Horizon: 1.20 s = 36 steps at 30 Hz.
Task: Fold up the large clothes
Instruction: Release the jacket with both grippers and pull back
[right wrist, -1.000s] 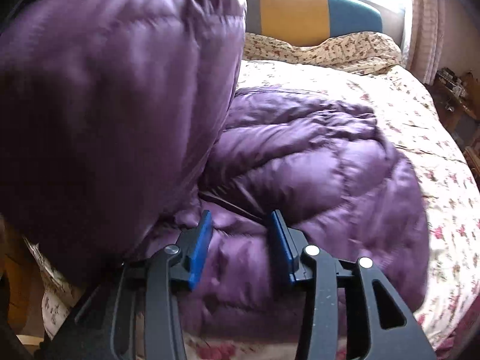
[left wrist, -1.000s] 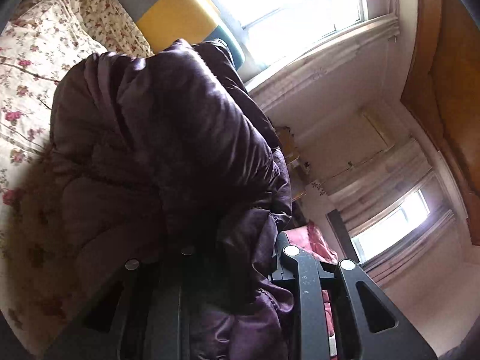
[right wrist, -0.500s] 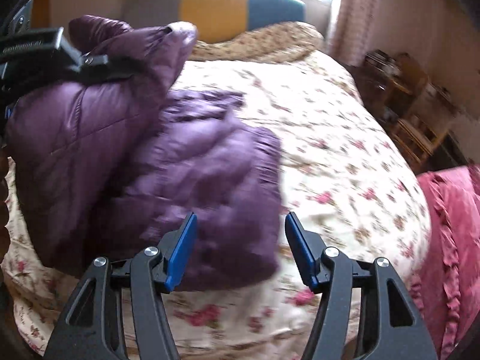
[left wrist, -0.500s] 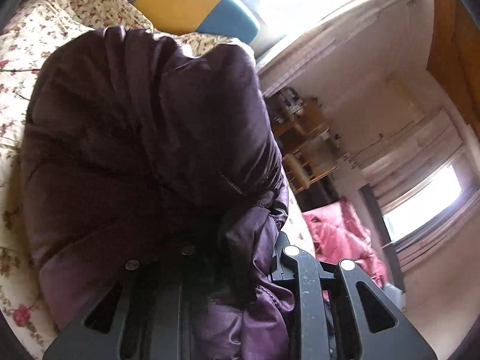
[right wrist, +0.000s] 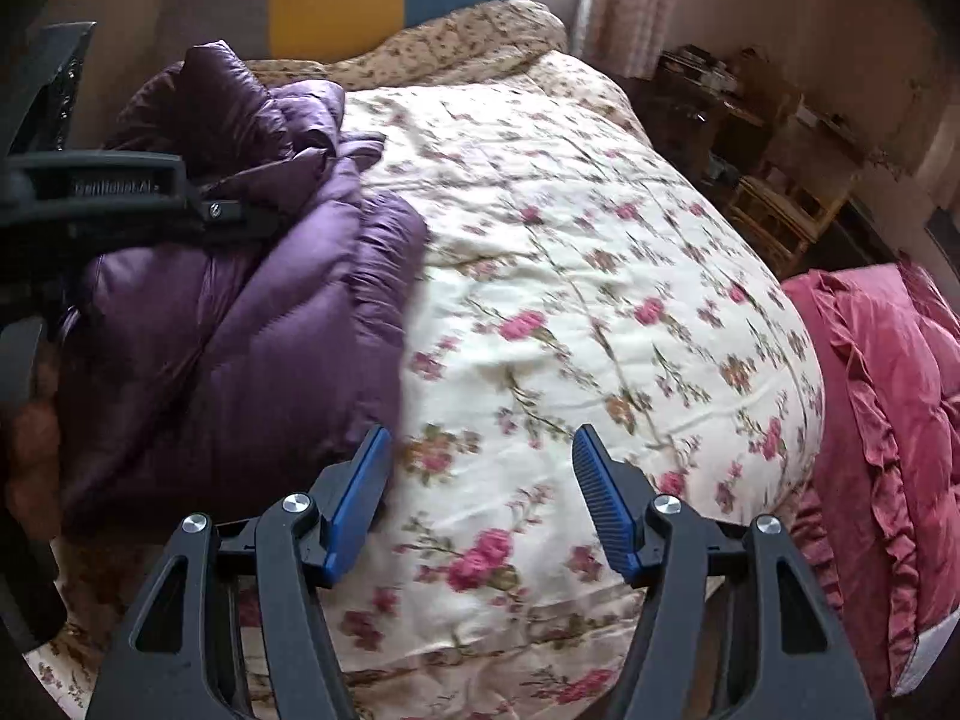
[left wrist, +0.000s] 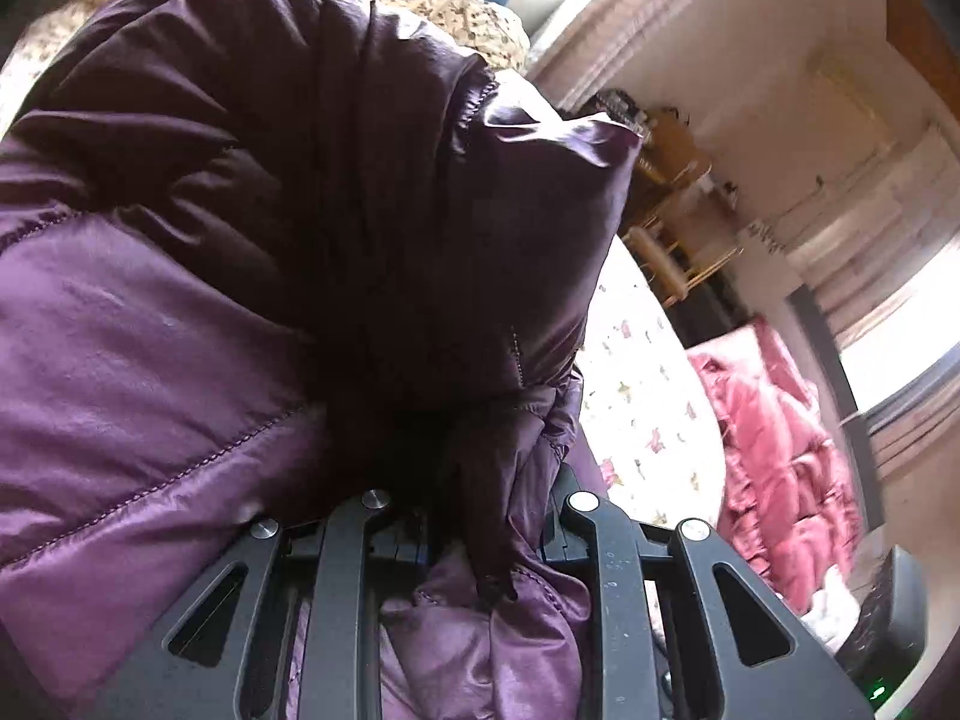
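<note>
- Two tongs are in your hands, and they stand differently: your left tongs (left wrist: 486, 540) are clamped on a bunched fold of the purple down jacket (right wrist: 240, 336), while your right tongs (right wrist: 474, 468) stand apart with nothing between them.
- Your right jaws have just been opening — only the flowered quilt (right wrist: 588, 276) shows in the gap between the blue pads (right wrist: 360, 486).
- From your left wrist view, the jacket (left wrist: 270, 210) fills most of the frame; its fabric is gathered between the jaws and spills down past them toward the camera.
- From your right wrist view, the jacket lies in a doubled-over heap on the left part of the bed, with your left tongs (right wrist: 240, 216) reaching in from the left edge and gripping it near its top.
- Your right tongs hover above the quilt, just beside the jacket's near edge; the left blue pad sits close to that edge, and whether it touches I cannot tell.
- A pink ruffled blanket (right wrist: 888, 420) lies beside the bed on the right, apart from the jacket.
- At the head of the bed stands a yellow and blue headboard (right wrist: 384, 0) — with a rumpled floral cover (right wrist: 480, 36) bunched below it.
</note>
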### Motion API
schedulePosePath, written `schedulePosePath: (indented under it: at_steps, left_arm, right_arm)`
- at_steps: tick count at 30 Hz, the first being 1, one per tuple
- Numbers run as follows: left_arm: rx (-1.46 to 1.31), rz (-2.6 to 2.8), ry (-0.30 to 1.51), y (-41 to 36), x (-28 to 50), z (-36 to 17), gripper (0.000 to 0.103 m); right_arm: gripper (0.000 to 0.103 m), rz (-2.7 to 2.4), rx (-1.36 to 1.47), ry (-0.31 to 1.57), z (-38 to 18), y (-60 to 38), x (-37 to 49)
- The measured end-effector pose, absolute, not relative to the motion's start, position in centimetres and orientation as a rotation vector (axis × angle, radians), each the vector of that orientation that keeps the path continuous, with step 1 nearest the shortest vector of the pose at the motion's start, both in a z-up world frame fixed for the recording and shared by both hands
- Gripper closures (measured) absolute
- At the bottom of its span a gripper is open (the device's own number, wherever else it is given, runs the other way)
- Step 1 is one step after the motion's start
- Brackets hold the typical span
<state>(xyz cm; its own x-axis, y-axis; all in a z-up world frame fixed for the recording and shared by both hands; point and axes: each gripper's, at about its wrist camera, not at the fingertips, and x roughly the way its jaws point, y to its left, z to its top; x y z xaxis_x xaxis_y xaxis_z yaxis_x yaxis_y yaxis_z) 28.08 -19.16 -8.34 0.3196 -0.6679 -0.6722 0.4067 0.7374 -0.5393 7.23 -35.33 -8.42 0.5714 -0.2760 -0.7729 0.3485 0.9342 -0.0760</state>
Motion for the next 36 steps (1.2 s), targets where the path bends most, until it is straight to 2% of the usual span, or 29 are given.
schedulePosePath:
  at_steps: [2,3,5,7,9,16,21,25,30,36]
  left_arm:
    - [-0.285,-0.728,1.025,-18.9,27.5,-7.7,0.080]
    - [-0.286,-0.735,1.026,-18.7,26.6,-7.2,0.075]
    - [-0.299,-0.767,1.019,-17.9,26.2,-6.1,0.063]
    - [-0.315,-0.800,0.995,-17.0,25.5,-4.8,0.041]
    - [-0.321,-0.828,0.960,-15.9,24.7,-3.7,0.036]
    - [-0.363,-0.842,0.822,-9.5,21.4,0.7,0.033]
    - [-0.398,-0.636,0.781,-1.8,21.0,-0.1,0.033]
    - [-0.359,-0.446,0.813,3.0,20.6,-3.4,0.033]
    - [-0.303,-0.359,0.846,5.7,19.7,-5.1,0.033]
    - [-0.316,-0.345,0.865,3.2,18.9,-6.2,0.033]
  right_arm:
    - [0.038,-0.378,0.097,0.890,-8.6,-35.7,6.9]
    - [0.036,-0.381,0.105,0.892,-8.6,-35.8,6.7]
    - [0.036,-0.384,0.108,0.894,-8.7,-35.7,6.4]
    - [0.034,-0.381,0.112,0.894,-8.6,-35.6,6.2]
    - [0.033,-0.383,0.112,0.887,-8.5,-35.7,6.2]
    - [0.033,-0.364,0.102,0.866,-7.2,-34.7,6.3]
    - [0.034,-0.321,0.115,0.809,-4.8,-33.5,5.4]
    - [0.034,-0.258,0.126,0.748,-1.9,-31.7,5.1]
    - [0.033,-0.186,0.089,0.707,0.5,-28.9,6.3]
    - [0.034,-0.157,0.054,0.696,1.3,-26.1,8.4]
